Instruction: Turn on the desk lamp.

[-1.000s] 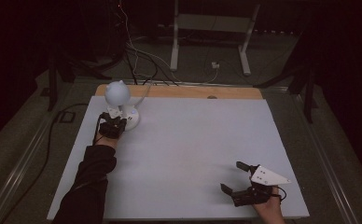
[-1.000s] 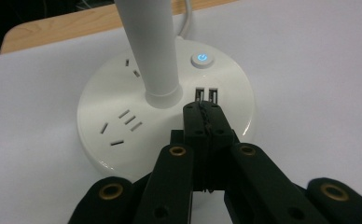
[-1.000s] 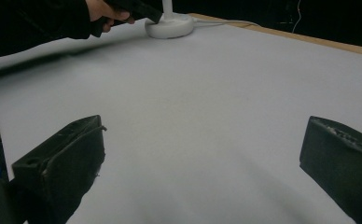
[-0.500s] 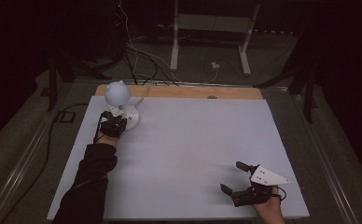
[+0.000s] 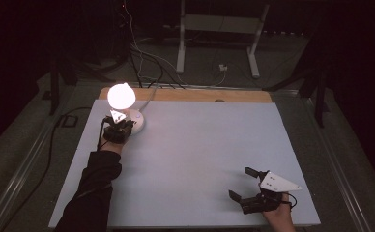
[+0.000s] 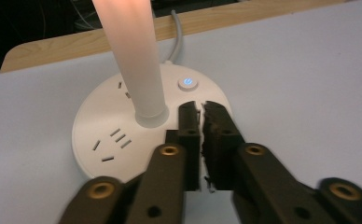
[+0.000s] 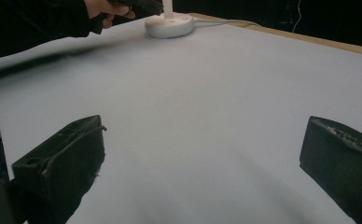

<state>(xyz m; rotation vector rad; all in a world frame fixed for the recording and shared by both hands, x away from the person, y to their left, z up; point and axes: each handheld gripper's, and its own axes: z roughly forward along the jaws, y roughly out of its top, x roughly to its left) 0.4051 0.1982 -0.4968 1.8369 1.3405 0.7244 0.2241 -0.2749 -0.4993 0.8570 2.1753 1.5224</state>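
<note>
**Lamp's lit, left jaws right by the switch**

Left gripper [image 6: 202,107] has its jaws nearly together with just a sliver of gap and nothing between them; they've just been easing apart. Tips sit over the lamp base [image 6: 123,135], just below the glowing power button [image 6: 187,83]. Lamp [image 5: 122,96] is upper left of the bench [image 5: 200,145]. Right gripper [image 5: 248,186], lower right, jaws wide apart, idle.

Risk, I'd guess: a careless pull-back bumps the button again or nudges the light base.

Versus earlier: the lamp head was dull, now it glows.
</note>
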